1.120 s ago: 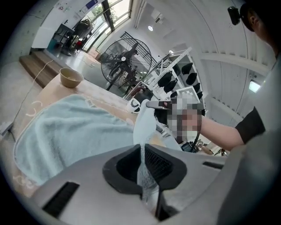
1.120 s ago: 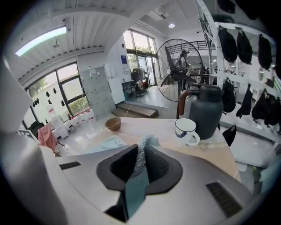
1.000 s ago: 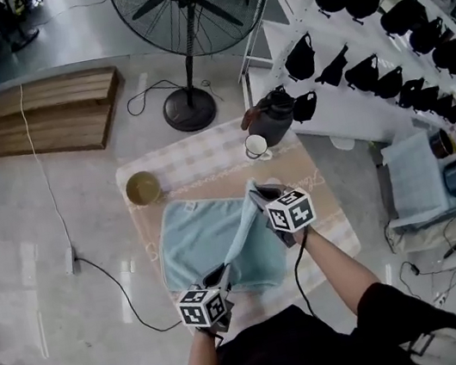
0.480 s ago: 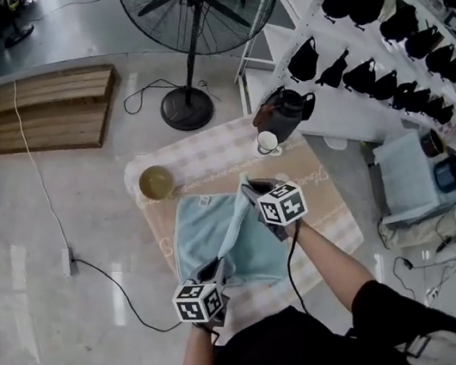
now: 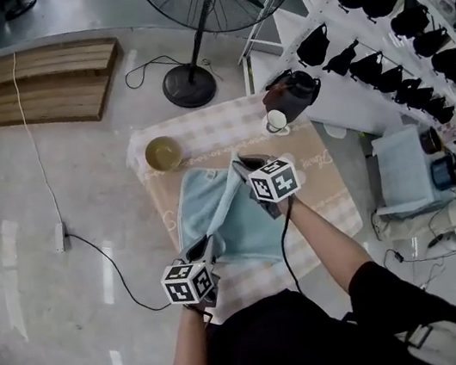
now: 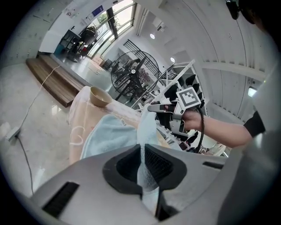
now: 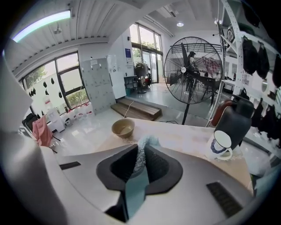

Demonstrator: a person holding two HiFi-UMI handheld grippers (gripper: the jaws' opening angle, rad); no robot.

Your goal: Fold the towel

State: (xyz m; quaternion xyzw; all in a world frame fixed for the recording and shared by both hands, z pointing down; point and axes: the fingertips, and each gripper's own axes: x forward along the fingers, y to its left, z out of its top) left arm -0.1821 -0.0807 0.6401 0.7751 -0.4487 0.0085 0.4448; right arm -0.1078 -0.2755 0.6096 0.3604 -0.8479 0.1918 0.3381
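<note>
A light blue towel (image 5: 217, 218) lies on the small table, its right-hand edge lifted off the surface and drawn over the rest. My left gripper (image 5: 207, 250) holds the near corner of that edge; in the left gripper view its jaws are shut on the towel (image 6: 142, 169). My right gripper (image 5: 241, 165) holds the far corner, and the right gripper view shows its jaws shut on the bunched cloth (image 7: 138, 158). The raised edge hangs taut between the two grippers. The right gripper (image 6: 154, 107) also shows in the left gripper view, beyond the flat part of the towel (image 6: 107, 134).
The table wears a checked cloth (image 5: 201, 131). On it stand a brown bowl (image 5: 163, 154) at the far left, a white mug (image 5: 276, 123) and a dark kettle (image 5: 295, 91) at the far right. A floor fan (image 5: 194, 87) stands behind, a rack of black items (image 5: 380, 2) at the right.
Both grippers have carried the lifted towel edge leftward over the towel, still shut on its corners. The head view has shifted a little.
</note>
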